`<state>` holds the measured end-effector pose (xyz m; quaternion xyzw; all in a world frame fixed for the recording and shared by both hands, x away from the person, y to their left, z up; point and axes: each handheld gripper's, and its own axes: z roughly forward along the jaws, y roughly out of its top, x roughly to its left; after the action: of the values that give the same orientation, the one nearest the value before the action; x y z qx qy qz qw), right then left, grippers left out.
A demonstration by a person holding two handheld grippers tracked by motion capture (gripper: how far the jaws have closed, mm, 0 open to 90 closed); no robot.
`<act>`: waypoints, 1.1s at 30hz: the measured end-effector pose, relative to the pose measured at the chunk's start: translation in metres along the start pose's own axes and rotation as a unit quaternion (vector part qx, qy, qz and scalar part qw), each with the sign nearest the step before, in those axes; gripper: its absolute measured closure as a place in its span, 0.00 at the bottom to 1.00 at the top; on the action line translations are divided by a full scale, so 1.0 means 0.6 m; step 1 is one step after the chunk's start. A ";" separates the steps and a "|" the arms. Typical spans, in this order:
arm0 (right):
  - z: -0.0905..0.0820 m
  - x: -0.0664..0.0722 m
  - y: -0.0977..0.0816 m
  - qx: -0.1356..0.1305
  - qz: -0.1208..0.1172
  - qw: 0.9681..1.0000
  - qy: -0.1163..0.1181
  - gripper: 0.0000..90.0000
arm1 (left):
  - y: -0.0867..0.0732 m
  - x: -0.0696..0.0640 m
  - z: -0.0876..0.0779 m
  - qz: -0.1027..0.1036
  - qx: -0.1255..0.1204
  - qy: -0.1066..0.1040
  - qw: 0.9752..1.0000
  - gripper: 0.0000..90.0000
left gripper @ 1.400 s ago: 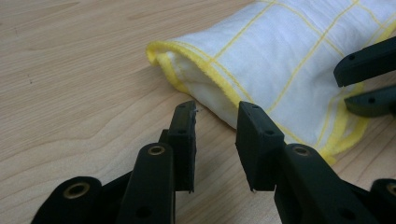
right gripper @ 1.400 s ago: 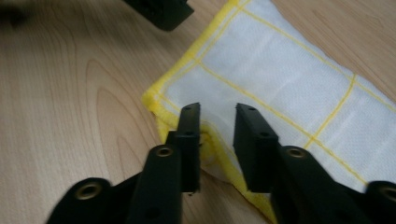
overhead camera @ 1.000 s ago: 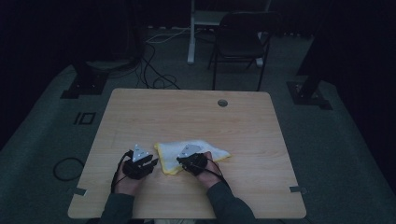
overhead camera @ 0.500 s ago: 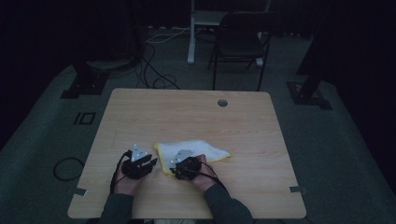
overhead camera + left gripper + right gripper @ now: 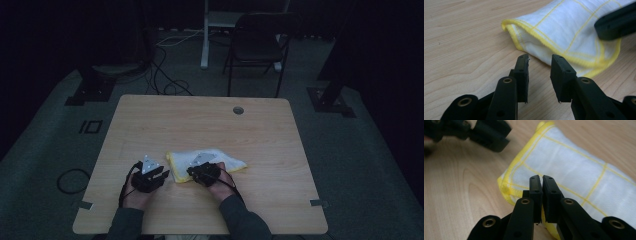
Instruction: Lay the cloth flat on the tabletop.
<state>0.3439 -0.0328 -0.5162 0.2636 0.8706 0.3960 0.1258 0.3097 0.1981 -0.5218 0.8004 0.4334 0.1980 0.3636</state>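
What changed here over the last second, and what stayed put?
The right gripper drew back toward the cloth's near-left corner; its jaws have just been closing and now stand shut over the cloth's edge. The left gripper stayed beside the cloth, jaws open and empty. The cloth lies where it was on the table.

A fixed camera above the near edge of the wooden table (image 5: 280, 150) looks forward and down, taking in the whole top, the dark floor and a chair (image 5: 257, 47) beyond. Two close cameras ride low on the handheld tools, each sighting along its own black jaws just above the wood. Both face the folded white-and-yellow cloth (image 5: 574, 32) from opposite sides, and each catches the other tool at its upper edge. All three views share the cloth.
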 end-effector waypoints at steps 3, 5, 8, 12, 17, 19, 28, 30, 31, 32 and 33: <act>-0.006 -0.014 -0.001 -0.009 0.026 1.000 0.002 0.96 | 0.000 -0.004 0.001 -0.001 -0.003 -0.006 1.000 0.76; -0.008 -0.022 -0.002 -0.012 0.038 0.999 -0.004 0.97 | 0.001 -0.012 0.002 0.007 -0.002 -0.013 1.000 0.76; -0.009 -0.031 -0.005 -0.012 0.055 0.998 -0.009 0.97 | 0.004 -0.031 0.008 0.023 0.000 -0.030 0.999 0.75; -0.008 -0.040 -0.006 -0.014 0.076 0.997 -0.010 0.97 | 0.009 -0.061 0.019 0.049 -0.005 -0.057 0.997 0.73; -0.006 -0.042 -0.007 -0.014 0.084 0.996 -0.007 0.97 | 0.019 -0.092 0.035 0.083 -0.009 -0.072 0.994 0.68; -0.008 -0.043 -0.007 -0.016 0.088 0.996 -0.007 0.97 | 0.022 -0.098 0.045 0.095 0.002 -0.060 0.994 0.75; -0.026 -0.064 -0.004 -0.032 0.109 0.993 -0.024 0.97 | 0.021 -0.091 0.042 0.104 0.023 -0.046 0.993 1.00; -0.033 -0.072 -0.005 -0.037 0.123 0.991 -0.027 0.97 | 0.018 -0.086 0.039 0.100 0.024 -0.045 0.994 1.00; -0.036 -0.077 -0.006 -0.040 0.128 0.991 -0.029 0.97 | 0.017 -0.083 0.038 0.096 0.023 -0.044 0.994 1.00; -0.039 -0.081 -0.007 -0.041 0.131 0.990 -0.033 0.97 | 0.017 -0.080 0.036 0.092 0.022 -0.043 0.995 1.00; -0.042 -0.085 -0.008 -0.041 0.134 0.990 -0.035 0.97 | 0.016 -0.077 0.035 0.090 0.022 -0.041 0.995 1.00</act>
<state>0.3736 -0.0796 -0.5029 0.3860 0.8055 0.4353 0.1131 0.3029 0.1474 -0.5282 0.8515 0.3487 0.1870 0.3441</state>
